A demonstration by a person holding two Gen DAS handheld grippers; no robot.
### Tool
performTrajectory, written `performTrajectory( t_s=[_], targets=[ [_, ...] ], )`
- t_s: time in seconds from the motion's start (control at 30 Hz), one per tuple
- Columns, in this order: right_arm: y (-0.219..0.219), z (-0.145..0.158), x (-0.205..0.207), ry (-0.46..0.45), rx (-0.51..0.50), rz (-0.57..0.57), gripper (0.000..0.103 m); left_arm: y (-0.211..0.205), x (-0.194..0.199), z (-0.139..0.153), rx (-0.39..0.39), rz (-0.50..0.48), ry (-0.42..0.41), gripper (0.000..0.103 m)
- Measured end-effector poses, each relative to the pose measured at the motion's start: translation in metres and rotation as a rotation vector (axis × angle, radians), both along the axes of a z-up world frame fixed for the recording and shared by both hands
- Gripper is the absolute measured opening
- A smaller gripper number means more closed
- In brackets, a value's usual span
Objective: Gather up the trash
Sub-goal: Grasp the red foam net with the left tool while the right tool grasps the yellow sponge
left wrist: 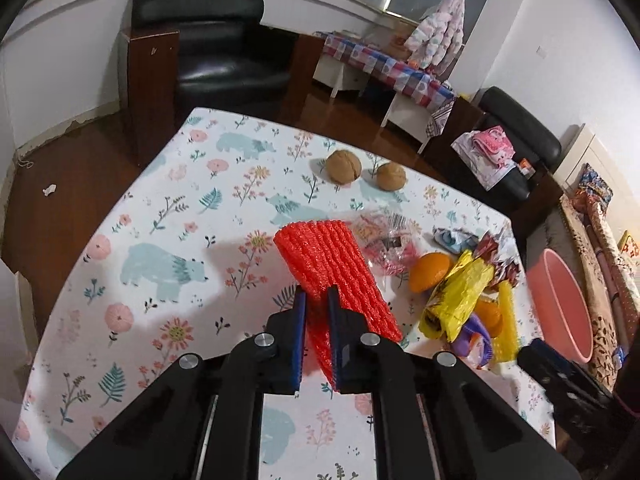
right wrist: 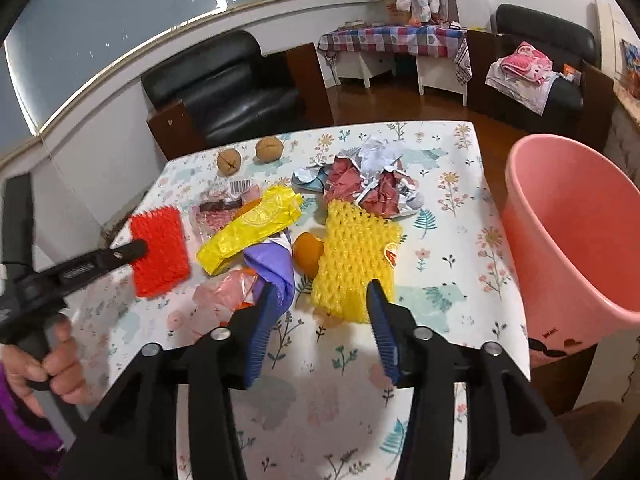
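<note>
Two blue-padded claws work over the flowery table (right wrist: pixel 452 208). One, the left gripper (left wrist: pixel 317 300), is squeezed tight on the red foam net (left wrist: pixel 332 268), holding its near end up off the cloth. The other, the right gripper (right wrist: pixel 320 300), has its fingers apart with nothing between them, just above the yellow foam net (right wrist: pixel 352 252). Near it lie one yellow bag (right wrist: pixel 256 228), one purple wrapper (right wrist: pixel 272 264) and one orange (right wrist: pixel 306 256). Two walnuts (left wrist: pixel 343 166) sit farther back. One pink bucket (right wrist: pixel 572 236) stands beside the table.
</note>
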State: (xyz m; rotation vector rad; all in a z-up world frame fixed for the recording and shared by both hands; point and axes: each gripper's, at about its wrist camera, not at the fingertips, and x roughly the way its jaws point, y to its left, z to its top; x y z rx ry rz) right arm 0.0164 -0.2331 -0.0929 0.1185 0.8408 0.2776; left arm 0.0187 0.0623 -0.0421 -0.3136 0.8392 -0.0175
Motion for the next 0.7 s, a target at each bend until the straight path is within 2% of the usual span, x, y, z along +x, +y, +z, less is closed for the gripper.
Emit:
performTrajectory(
  t_s=[0.17, 0.33, 0.4, 0.5, 0.57, 0.63, 0.7],
  targets=[
    [0.001, -0.005, 0.005, -0.001, -0.043, -0.029, 0.048, -0.001, -0.004, 0.008, -0.005, -0.023, -0.023, 0.009],
    [-0.008, -0.006, 0.006, 0.004, -0.032, -0.044, 0.047, -0.007, -0.008, 0.016, 0.000, -0.052, -0.050, 0.009],
    [-0.011, -0.008, 0.007, 0.018, -0.025, -0.040, 0.038, -0.009, -0.009, 0.017, 0.000, -0.059, -0.055, 0.009],
    [-0.013, -0.011, 0.007, 0.023, -0.025, -0.037, 0.032, -0.011, -0.010, 0.019, 0.000, -0.065, -0.059, 0.009],
    [-0.014, -0.012, 0.006, 0.025, -0.018, -0.033, 0.016, -0.013, -0.011, 0.020, 0.004, -0.068, -0.060, 0.009],
    [-0.016, -0.011, 0.005, 0.019, -0.016, -0.036, 0.009, -0.014, -0.011, 0.022, 0.004, -0.071, -0.061, 0.009],
    [-0.021, -0.007, 0.003, 0.007, -0.001, -0.040, 0.007, -0.016, -0.012, 0.025, 0.011, -0.077, -0.067, 0.009]
  ],
)
